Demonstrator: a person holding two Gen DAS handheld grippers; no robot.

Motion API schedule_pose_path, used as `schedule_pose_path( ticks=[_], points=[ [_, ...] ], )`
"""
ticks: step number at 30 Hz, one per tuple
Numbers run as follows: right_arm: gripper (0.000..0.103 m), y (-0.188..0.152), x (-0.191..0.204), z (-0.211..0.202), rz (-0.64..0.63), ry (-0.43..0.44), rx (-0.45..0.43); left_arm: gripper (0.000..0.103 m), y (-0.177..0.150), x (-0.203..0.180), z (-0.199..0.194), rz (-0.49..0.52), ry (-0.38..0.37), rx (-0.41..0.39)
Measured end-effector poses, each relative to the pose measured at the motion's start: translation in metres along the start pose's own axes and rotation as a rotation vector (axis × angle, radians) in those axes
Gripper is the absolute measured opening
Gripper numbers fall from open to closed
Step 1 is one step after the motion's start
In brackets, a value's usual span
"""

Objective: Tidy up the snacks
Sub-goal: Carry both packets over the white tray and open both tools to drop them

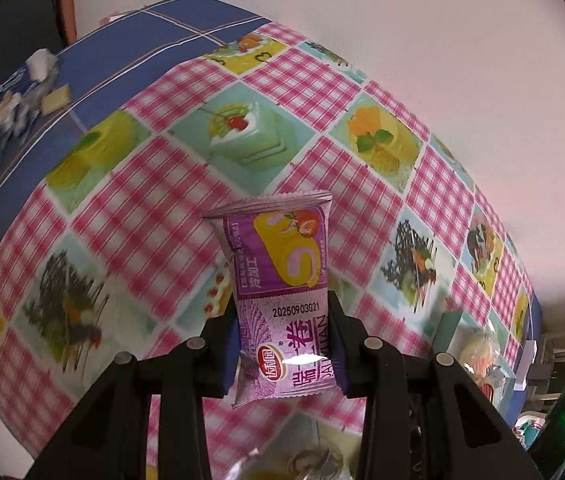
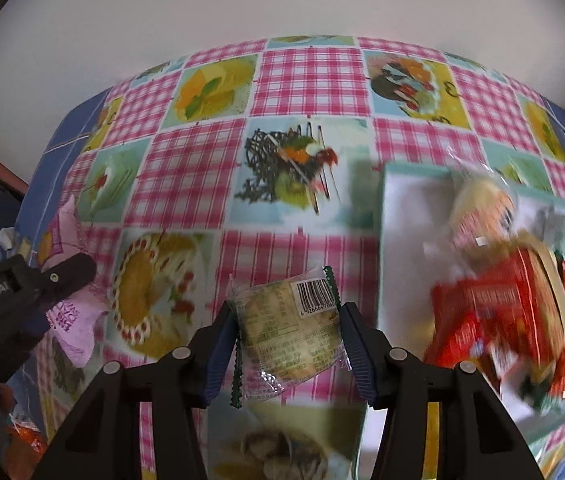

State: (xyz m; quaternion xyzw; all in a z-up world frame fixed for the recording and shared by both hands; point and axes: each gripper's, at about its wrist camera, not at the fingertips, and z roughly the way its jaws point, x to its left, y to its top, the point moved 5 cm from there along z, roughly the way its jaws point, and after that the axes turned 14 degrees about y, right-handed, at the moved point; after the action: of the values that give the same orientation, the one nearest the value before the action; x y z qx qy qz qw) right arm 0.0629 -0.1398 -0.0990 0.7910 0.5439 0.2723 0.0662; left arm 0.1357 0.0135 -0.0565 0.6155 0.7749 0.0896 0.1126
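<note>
In the left wrist view my left gripper [image 1: 284,344] is shut on a purple roll-cake packet [image 1: 280,292], held upright above the patterned tablecloth [image 1: 154,184]. In the right wrist view my right gripper [image 2: 288,340] is shut on a clear-wrapped yellow cake packet [image 2: 288,328] with a barcode, lifted off the cloth. The left gripper [image 2: 22,292] with its purple packet [image 2: 72,320] shows at the left edge of that view. A pale green box [image 2: 402,240] to the right holds red packets [image 2: 502,312] and a yellowish wrapped snack [image 2: 482,208].
A blue checked cloth [image 1: 130,40] lies under the patterned one. A blue-and-white tissue pack [image 1: 6,108] sits far left. A white wall [image 1: 442,40] rises behind the table. More wrapped snacks [image 2: 18,436] lie at the bottom left in the right wrist view.
</note>
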Motion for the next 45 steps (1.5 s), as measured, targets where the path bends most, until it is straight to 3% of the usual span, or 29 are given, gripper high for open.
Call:
schedule_pose_path(
  ticks=[11,20,33,45],
  points=[
    [0.055,-0.039,0.002,-0.041,0.020,0.006,-0.081,0.039,-0.049,0.002,-0.033,0.022,-0.035,-0.035],
    [0.055,-0.064,-0.011,-0.079,0.054,0.035,-0.140,0.040,-0.065,-0.010,-0.057,0.082,-0.104,-0.061],
    [0.055,-0.060,-0.038,-0.112,0.101,0.048,-0.212,0.040,-0.078,-0.039,-0.078,0.151,-0.145,-0.100],
    [0.055,-0.057,-0.097,-0.113,0.247,0.020,-0.203,0.040,-0.119,-0.096,-0.059,0.327,-0.171,-0.032]
  ],
)
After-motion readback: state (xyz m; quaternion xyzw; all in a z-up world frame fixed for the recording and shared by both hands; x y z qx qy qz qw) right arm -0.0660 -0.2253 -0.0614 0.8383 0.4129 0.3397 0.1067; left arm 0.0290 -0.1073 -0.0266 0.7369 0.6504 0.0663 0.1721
